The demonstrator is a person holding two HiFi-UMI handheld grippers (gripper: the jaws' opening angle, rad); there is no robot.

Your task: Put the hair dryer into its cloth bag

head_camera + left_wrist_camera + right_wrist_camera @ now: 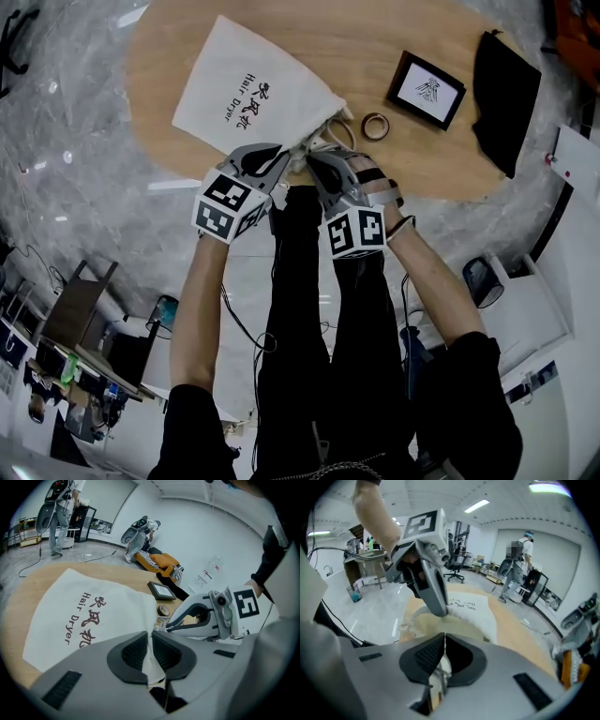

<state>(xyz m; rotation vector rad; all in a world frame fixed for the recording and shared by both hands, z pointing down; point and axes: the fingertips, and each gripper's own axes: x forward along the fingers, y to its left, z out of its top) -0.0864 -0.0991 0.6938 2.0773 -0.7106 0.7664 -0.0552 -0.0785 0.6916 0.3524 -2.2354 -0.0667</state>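
Pinched the mouth of a white cloth bag [253, 89], printed "Hair Dryer" in dark red, with both tongs at the near edge of an oval light-wood table [394, 37]. Clamped the left gripper [151, 637] tight on a fold of the bag's rim, white fabric squeezed between its black ribbed pads. Clamped the right gripper [444, 641] the same way on the rim just to the right, tips of the two tongs close together, the opening gaping slightly between them. Showed the bag lying flat on the wood, closed end toward the far left, mouth toward the near side and right at the jaws. Could not make out the hair dryer itself in any view. Shared the table with a black-framed picture [427, 90], a small brown ring [375, 126] and a black cloth [506, 89], all farther right and apart from the tongs.
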